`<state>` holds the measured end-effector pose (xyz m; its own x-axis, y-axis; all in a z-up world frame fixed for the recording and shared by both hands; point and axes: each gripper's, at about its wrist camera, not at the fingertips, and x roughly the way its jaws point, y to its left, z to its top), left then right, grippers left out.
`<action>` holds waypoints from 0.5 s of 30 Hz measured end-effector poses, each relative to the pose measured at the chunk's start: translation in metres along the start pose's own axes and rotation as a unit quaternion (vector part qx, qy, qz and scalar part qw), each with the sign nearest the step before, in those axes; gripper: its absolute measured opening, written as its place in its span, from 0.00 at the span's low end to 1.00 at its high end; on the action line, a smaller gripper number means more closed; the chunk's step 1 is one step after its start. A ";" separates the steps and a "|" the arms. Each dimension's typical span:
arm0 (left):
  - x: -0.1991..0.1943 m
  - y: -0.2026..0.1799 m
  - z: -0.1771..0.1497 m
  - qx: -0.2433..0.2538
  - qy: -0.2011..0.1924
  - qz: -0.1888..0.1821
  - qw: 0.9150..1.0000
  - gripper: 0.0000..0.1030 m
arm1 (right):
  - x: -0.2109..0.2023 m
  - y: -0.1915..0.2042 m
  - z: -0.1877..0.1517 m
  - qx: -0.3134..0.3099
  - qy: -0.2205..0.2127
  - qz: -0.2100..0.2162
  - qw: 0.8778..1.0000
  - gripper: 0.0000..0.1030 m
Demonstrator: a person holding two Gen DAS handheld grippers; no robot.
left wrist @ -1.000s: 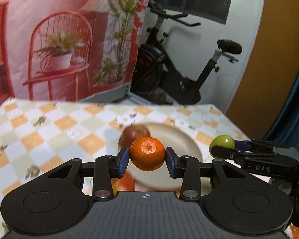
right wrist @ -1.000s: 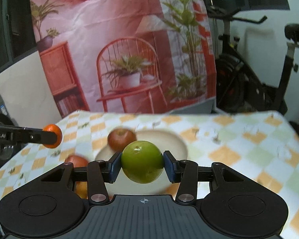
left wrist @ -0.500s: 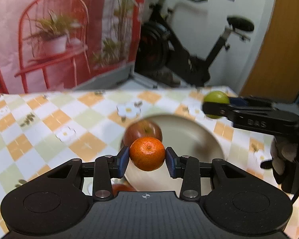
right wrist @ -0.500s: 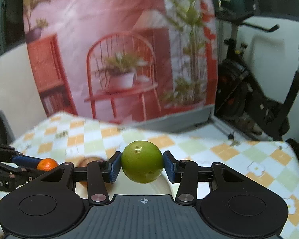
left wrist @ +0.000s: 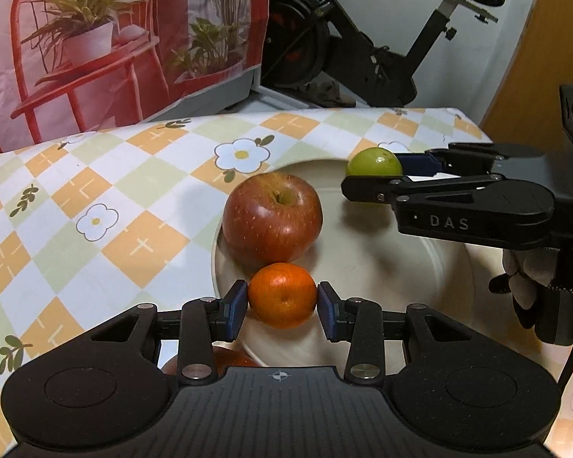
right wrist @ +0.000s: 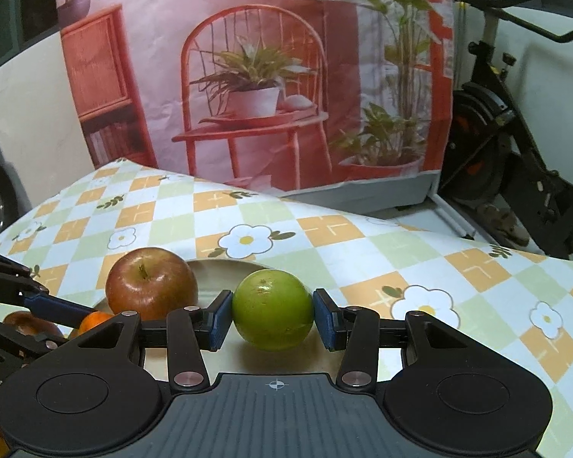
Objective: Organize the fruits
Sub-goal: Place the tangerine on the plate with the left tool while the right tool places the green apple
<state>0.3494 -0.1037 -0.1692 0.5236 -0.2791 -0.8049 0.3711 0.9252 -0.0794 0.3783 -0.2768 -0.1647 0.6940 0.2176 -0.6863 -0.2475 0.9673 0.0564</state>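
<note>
So I've got the checked tablecloth (left wrist: 95, 198) under everything, cream plate (left wrist: 382, 267) on it, red apple (left wrist: 273, 217) sitting at the plate's left edge. My right gripper (right wrist: 273, 315) is clamped on the green fruit (right wrist: 273, 310) over the plate, left gripper (left wrist: 282, 299) clamped on the little orange (left wrist: 282, 294) just in front of the apple.

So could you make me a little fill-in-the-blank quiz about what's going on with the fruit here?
1. The left gripper is closed on an ____ fruit.
2. The right gripper holds a fruit whose colour is ____.
3. The fruit already lying on the plate is a red ____.
4. The tablecloth is printed with white ____.

Missing words: orange; green; apple; flowers
</note>
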 end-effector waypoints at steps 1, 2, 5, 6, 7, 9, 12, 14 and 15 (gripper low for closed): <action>0.001 0.000 0.000 0.002 0.001 0.003 1.000 0.40 | 0.002 0.000 0.000 -0.002 0.002 0.001 1.000 0.41; 0.002 0.000 0.000 0.003 0.002 0.006 1.000 0.41 | 0.004 0.001 0.000 -0.003 0.004 0.002 1.000 0.41; 0.002 0.000 0.000 0.003 0.000 0.007 1.000 0.41 | 0.009 0.002 -0.002 -0.005 0.008 0.001 1.000 0.41; 0.001 -0.001 0.000 0.005 0.000 0.008 1.000 0.41 | 0.010 0.001 -0.002 -0.005 0.009 0.001 1.000 0.41; 0.001 0.000 0.000 0.006 -0.001 0.009 1.000 0.41 | 0.011 0.001 -0.002 -0.006 0.010 0.001 1.000 0.41; 0.001 -0.002 0.000 0.005 -0.002 0.010 1.000 0.42 | 0.012 0.002 -0.004 -0.009 0.011 0.000 1.000 0.41; 0.000 0.000 0.001 -0.003 -0.005 0.008 1.000 0.42 | 0.007 0.004 -0.006 -0.006 0.003 -0.010 1.000 0.42; -0.003 0.000 0.001 -0.005 -0.009 0.006 1.000 0.46 | -0.002 0.002 -0.007 0.009 -0.008 -0.007 1.000 0.45; -0.005 0.000 0.002 -0.004 -0.011 0.006 1.000 0.47 | -0.007 0.002 -0.008 0.013 -0.013 -0.009 1.000 0.46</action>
<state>0.3479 -0.1028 -0.1640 0.5449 -0.2745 -0.7923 0.3596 0.9301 -0.0750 0.3680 -0.2774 -0.1656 0.7161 0.2026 -0.6679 -0.2171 0.9741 0.0627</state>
